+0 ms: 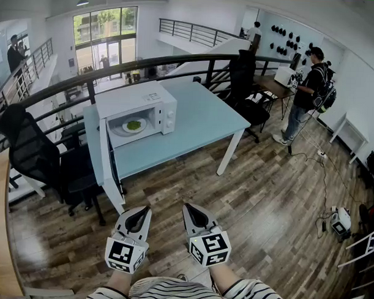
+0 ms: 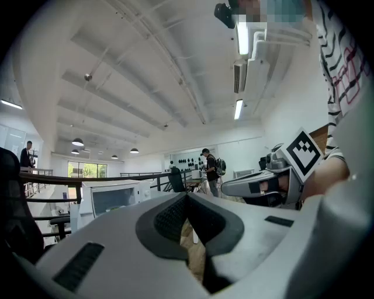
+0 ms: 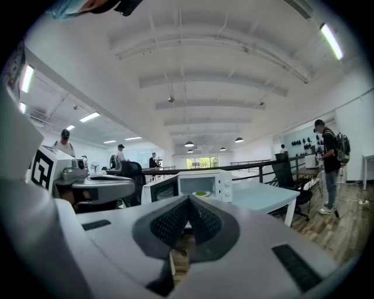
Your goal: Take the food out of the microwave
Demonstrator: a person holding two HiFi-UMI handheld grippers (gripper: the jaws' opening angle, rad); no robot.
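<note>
The head view alone lays the scene out from above. The white microwave (image 1: 136, 110) sits at the left end of a pale blue table (image 1: 203, 125) in the upper middle of the frame. Its door (image 1: 106, 156) is swung open, and a plate of green food (image 1: 133, 125) lies inside.

At the bottom edge, the left gripper (image 1: 146, 209) and the right gripper (image 1: 187, 207) are side by side over the wooden floor (image 1: 265, 197), well apart from the table. Each has its jaws pressed together on nothing.

The right gripper view looks level into the open microwave, where the food is a small green spot just above the closed tips. The left gripper view has the microwave at mid-left, its inside too dim to show the food, and the other gripper at right.

A black chair (image 1: 28, 149) stands left of the table near the open door, and a dark railing (image 1: 147, 61) runs behind it. A person (image 1: 308, 89) stands at a farther desk, upper right. Striped sleeves (image 1: 170, 293) are cut off by the bottom edge.
</note>
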